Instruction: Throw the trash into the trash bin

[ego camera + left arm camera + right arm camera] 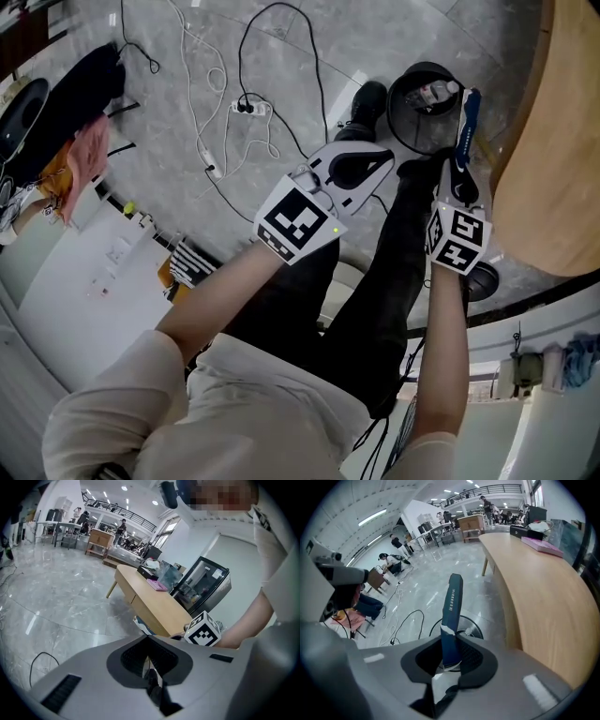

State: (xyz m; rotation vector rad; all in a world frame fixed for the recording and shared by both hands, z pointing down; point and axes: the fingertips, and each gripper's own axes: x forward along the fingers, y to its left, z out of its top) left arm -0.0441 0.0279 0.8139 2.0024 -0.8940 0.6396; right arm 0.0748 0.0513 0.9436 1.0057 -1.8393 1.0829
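Right claw (449,657), packet (452,609) lengthwise toward bin (391,98)

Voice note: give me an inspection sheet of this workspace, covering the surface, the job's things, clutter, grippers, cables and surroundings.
Surface: glossy grey stone floor.
Job's things: blue packet in the right gripper; black bin on the floor beside the table, a bottle inside it.
Clutter: heap of black and pink cloth at the left.
Grippers: right gripper shut on the packet, close to the bin; left gripper shut, empty.
Cables: loose cables and a power strip on the floor.
Surroundings: wooden table; open hall, people at far desks.
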